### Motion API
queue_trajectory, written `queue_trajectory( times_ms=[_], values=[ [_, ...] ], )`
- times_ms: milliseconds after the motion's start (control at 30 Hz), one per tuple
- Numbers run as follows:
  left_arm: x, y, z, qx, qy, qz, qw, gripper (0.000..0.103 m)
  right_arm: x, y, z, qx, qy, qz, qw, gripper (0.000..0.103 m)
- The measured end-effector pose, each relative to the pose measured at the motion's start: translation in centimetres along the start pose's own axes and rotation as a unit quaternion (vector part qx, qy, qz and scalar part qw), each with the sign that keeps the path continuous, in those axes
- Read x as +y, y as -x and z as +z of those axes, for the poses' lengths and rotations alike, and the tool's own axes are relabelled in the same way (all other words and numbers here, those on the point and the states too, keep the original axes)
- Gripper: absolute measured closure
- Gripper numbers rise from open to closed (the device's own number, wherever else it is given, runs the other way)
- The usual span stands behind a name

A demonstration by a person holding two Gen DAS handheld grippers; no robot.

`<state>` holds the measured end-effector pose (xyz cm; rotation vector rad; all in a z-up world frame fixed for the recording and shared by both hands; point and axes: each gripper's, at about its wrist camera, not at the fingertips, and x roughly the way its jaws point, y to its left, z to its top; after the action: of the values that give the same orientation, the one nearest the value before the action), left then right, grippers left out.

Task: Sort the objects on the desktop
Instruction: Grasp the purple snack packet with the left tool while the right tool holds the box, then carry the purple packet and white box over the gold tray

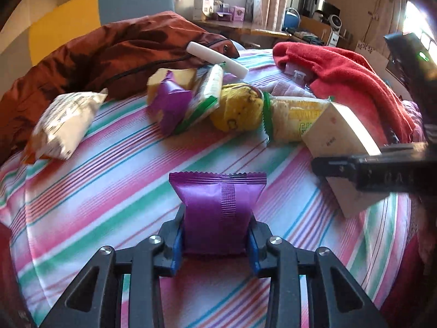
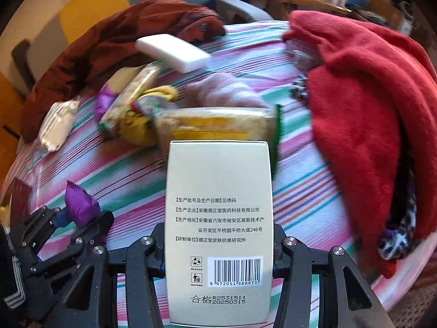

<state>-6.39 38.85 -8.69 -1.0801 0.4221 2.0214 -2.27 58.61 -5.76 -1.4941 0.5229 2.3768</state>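
Note:
My left gripper (image 1: 217,239) is shut on a purple snack packet (image 1: 218,207), held above the striped cloth; it also shows in the right wrist view (image 2: 80,207). My right gripper (image 2: 218,254) is shut on a beige carton (image 2: 218,218) with printed text and a barcode; the carton also shows at the right of the left wrist view (image 1: 338,142). A heap lies at the back: a white packet (image 1: 65,120), another purple packet (image 1: 169,104), a green-edged packet (image 1: 204,98), a yellow plush toy (image 1: 237,109), a yellow noodle pack (image 1: 295,117) and a white bar (image 1: 217,58).
The striped cloth (image 1: 109,191) covers a round surface. A brown jacket (image 1: 109,52) lies at the back left, a red towel (image 1: 349,76) at the right. A desk with clutter (image 1: 240,24) stands behind.

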Motion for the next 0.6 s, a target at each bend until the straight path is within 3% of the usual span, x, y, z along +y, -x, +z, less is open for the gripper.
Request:
queue_trajectory(
  times_ms=[333,600],
  values=[
    [2.1,2.4,-2.5,-0.004,0.042,-0.031,0.9986,0.069,1.4,0.0,-0.5,-0.002,0.022,0.018,1.000,0.053],
    [2.7,4.1,-4.3,-0.005,0.065,-0.033,0.9973,0.069,2.7,-1.1,0.2,-0.011,0.047,0.032,0.998,0.053]
  ],
)
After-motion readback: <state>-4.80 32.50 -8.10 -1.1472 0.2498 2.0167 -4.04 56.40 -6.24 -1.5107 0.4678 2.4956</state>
